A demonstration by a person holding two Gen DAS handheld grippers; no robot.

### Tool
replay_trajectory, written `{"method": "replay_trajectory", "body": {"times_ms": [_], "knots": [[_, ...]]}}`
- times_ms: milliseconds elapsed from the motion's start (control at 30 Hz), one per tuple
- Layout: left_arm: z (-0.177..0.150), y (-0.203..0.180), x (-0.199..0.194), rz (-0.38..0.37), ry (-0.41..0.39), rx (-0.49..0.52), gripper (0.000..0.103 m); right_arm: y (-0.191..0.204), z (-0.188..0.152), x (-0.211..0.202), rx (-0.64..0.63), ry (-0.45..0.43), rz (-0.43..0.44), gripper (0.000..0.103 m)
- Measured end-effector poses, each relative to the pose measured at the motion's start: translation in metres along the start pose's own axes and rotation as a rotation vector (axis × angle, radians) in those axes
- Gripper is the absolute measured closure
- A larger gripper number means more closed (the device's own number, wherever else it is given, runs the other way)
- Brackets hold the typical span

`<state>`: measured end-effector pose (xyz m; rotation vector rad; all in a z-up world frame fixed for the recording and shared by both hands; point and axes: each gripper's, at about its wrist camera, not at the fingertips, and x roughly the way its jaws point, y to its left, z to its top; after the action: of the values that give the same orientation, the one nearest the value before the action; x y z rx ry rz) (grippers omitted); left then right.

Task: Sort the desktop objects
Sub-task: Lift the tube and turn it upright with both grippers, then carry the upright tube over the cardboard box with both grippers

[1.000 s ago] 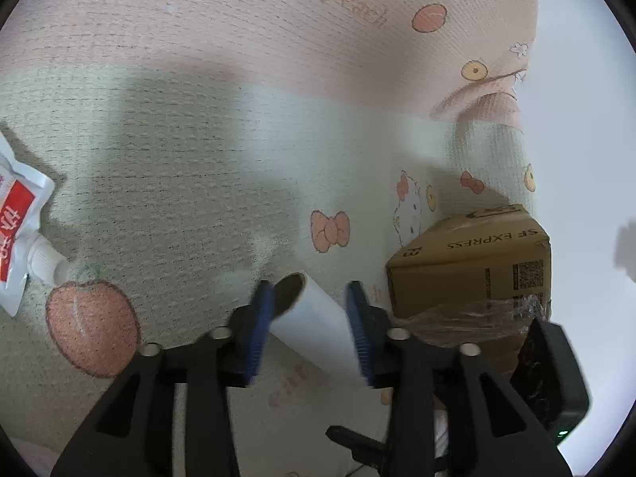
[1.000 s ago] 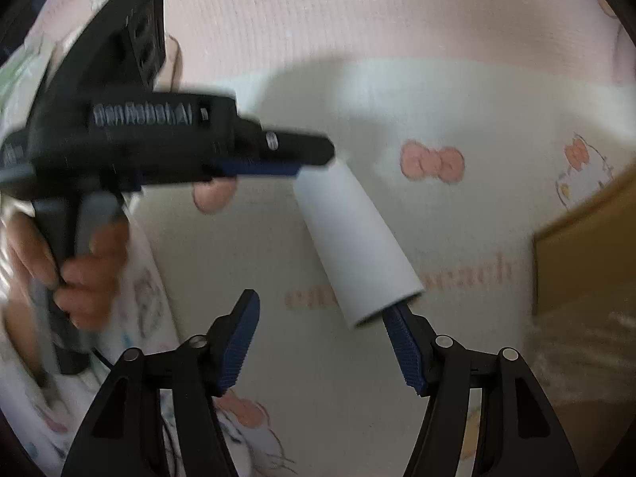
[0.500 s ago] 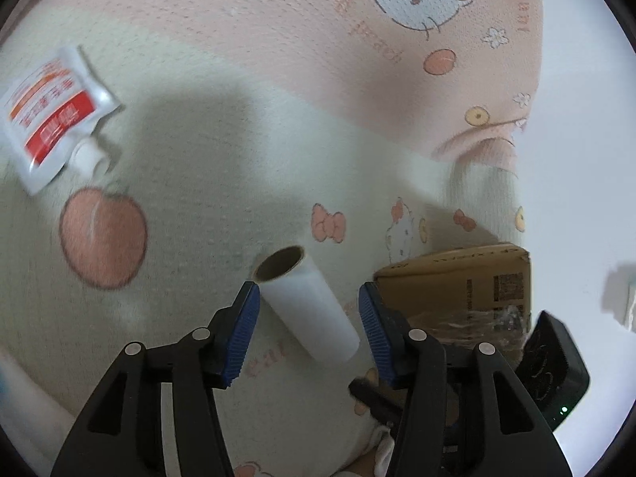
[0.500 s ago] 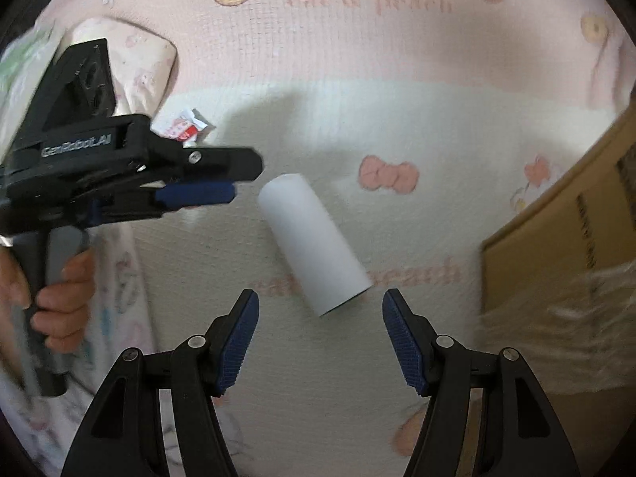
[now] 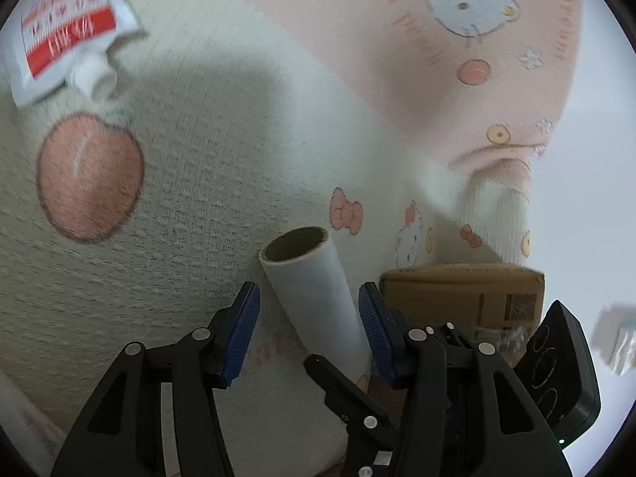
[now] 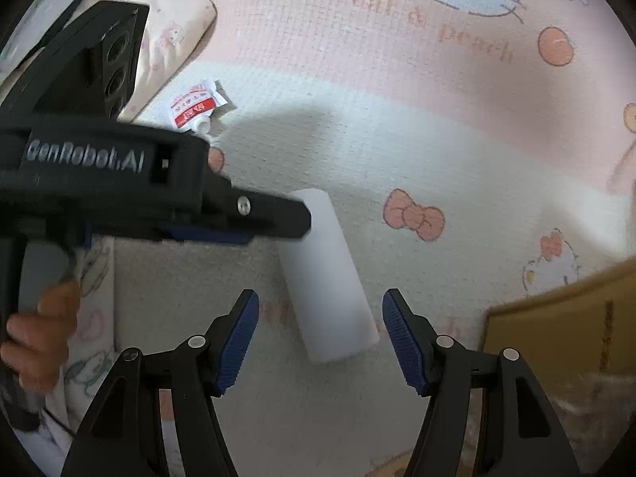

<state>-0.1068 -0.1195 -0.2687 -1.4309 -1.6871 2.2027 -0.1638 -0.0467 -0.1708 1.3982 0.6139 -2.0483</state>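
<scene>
White cardboard tube [image 5: 318, 298] lies on the blanket [image 5: 198, 218], bottom-center of left wrist view, between my left gripper [image 5: 309, 328] pads; jaws apart, not pressing, wider than a sec ago. In right view, my right gripper [image 6: 320, 336] hangs open over the tube's near end, w/ same gap as before. Red-white pouch [image 5: 63, 35] now upper left, was mid-left. Cardboard box [image 5: 469, 294] lower right.
</scene>
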Motion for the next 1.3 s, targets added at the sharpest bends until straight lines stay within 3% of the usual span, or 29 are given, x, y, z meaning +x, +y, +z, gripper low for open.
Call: {"method": "replay_trajectory", "body": {"times_ms": [100,167,267,500,667,900,1100,1300], "knots": [[0.006,0.001,0.011,-0.001,0.011,-0.011,0.047,-0.004,0.005,0.007,0.008,0.018,0.036,0.041],[0.010,-0.001,0.018,-0.001,0.016,0.000,0.054,-0.009,0.007,0.012,0.025,0.031,0.080,0.049],[0.013,-0.006,0.024,-0.007,0.027,0.027,0.055,-0.015,0.009,0.018,0.043,0.059,0.122,0.058],[0.014,-0.004,0.026,-0.035,0.038,0.016,0.056,-0.024,0.002,0.033,0.080,0.111,0.149,0.061],[0.012,-0.008,0.021,-0.065,0.033,0.054,0.056,-0.029,-0.006,0.024,0.182,0.055,0.155,0.061],[-0.004,-0.037,0.004,-0.119,0.024,0.203,0.056,-0.034,-0.020,-0.006,0.271,-0.014,0.140,0.061],[-0.025,-0.068,-0.030,-0.129,-0.044,0.308,0.056,-0.024,-0.031,-0.051,0.254,-0.108,0.099,0.061],[-0.040,-0.098,-0.072,-0.177,-0.122,0.348,0.056,-0.018,-0.034,-0.100,0.213,-0.218,0.094,0.061]]}}
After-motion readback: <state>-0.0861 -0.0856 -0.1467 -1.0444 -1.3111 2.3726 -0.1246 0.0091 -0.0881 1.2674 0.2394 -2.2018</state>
